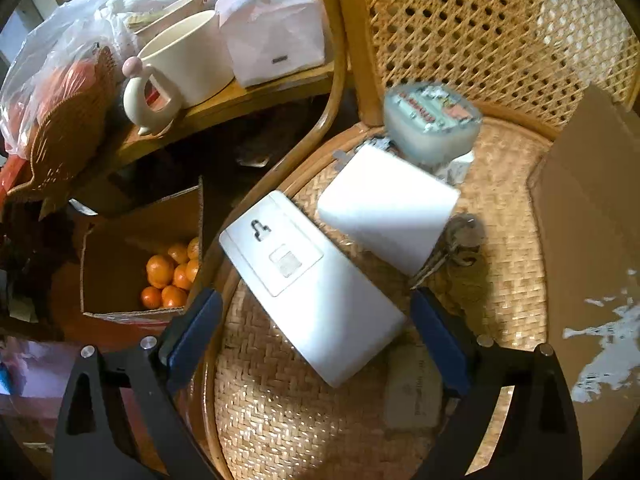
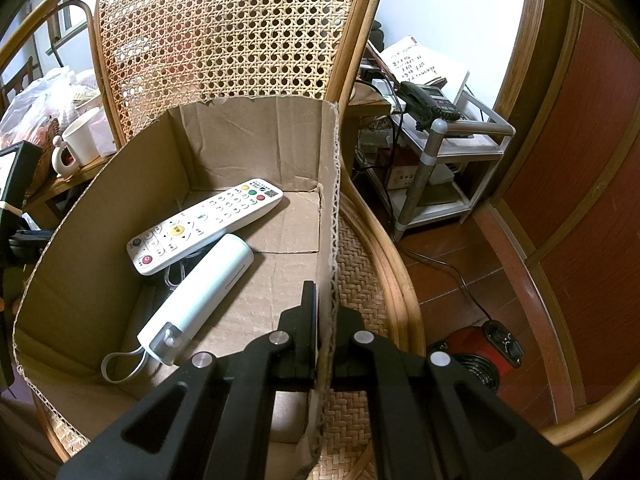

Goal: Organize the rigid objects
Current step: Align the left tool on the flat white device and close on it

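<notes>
In the left wrist view my left gripper [image 1: 316, 320] is open above the woven chair seat [image 1: 280, 412]. A long white flat box [image 1: 312, 288] lies between its blue pads. Beyond it lie a smaller white box [image 1: 388, 216], a bunch of keys [image 1: 452, 248] and a round clear tub with a printed lid [image 1: 432, 120]. In the right wrist view my right gripper [image 2: 326, 320] is shut on the right wall of a cardboard box [image 2: 332, 208]. Inside the box lie a white remote control [image 2: 204, 224] and a pale cylindrical device with a strap [image 2: 196, 300].
A side table to the left holds a cream mug [image 1: 188, 60], a white tissue box [image 1: 276, 40] and plastic bags. A carton of oranges [image 1: 172, 276] sits on the floor. To the right stand a metal rack with a telephone [image 2: 432, 108] and a red heater [image 2: 480, 352].
</notes>
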A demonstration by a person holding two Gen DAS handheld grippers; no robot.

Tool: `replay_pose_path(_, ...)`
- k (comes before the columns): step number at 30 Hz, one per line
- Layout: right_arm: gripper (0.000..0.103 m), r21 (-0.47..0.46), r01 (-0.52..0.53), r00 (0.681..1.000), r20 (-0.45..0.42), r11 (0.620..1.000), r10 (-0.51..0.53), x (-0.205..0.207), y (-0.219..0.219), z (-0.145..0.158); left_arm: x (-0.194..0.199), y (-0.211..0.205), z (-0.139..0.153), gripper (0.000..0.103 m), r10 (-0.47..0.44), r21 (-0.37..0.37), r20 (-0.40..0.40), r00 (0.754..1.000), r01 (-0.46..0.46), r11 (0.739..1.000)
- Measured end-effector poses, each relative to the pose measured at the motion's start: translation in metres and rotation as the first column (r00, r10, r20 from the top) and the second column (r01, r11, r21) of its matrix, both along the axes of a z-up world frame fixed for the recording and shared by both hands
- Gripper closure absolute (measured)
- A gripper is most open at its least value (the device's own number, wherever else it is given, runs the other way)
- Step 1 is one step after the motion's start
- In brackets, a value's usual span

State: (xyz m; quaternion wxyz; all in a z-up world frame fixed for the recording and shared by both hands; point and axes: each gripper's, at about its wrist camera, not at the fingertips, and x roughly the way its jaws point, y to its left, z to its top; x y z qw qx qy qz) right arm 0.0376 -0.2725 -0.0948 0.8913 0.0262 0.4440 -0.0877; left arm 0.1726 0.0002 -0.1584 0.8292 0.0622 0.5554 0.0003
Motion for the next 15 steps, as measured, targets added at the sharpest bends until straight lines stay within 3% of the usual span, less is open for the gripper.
replay_pose_path(4, 0.098, -0.001, 0.001, 1.0, 0.0, 1.0, -0.001, 0.0, 0.0, 0.0, 0.0, 0.004, 0.005, 0.009, 0.01, -0.013, 0.024, 1.0, -0.009, 1.0)
replay_pose_path(7, 0.098, -0.001, 0.001, 1.0, 0.0, 1.0, -0.001, 0.0, 0.0, 0.0, 0.005, 0.011, -0.003, 0.009, 0.044, -0.023, -0.008, 0.999, -0.045, 0.999)
replay_pose_path(11, 0.098, 0.001, 0.001, 1.0, 0.0, 1.0, -0.001, 0.0, 0.0, 0.0, 0.011, 0.02, -0.012, 0.008, 0.075, -0.096, -0.076, 0.994, -0.082, 0.992)
replay_pose_path(13, 0.098, 0.0, 0.001, 1.0, 0.0, 1.0, -0.001, 0.0, 0.0, 0.0, 0.012, 0.029, -0.017, 0.01, 0.099, -0.166, -0.1, 0.99, -0.115, 0.979)
replay_pose_path(15, 0.098, 0.0, 0.001, 1.0, 0.001, 1.0, -0.001, 0.0, 0.0, 0.0, 0.011, 0.029, -0.014, 0.021, 0.091, -0.161, -0.082, 0.992, -0.103, 0.982)
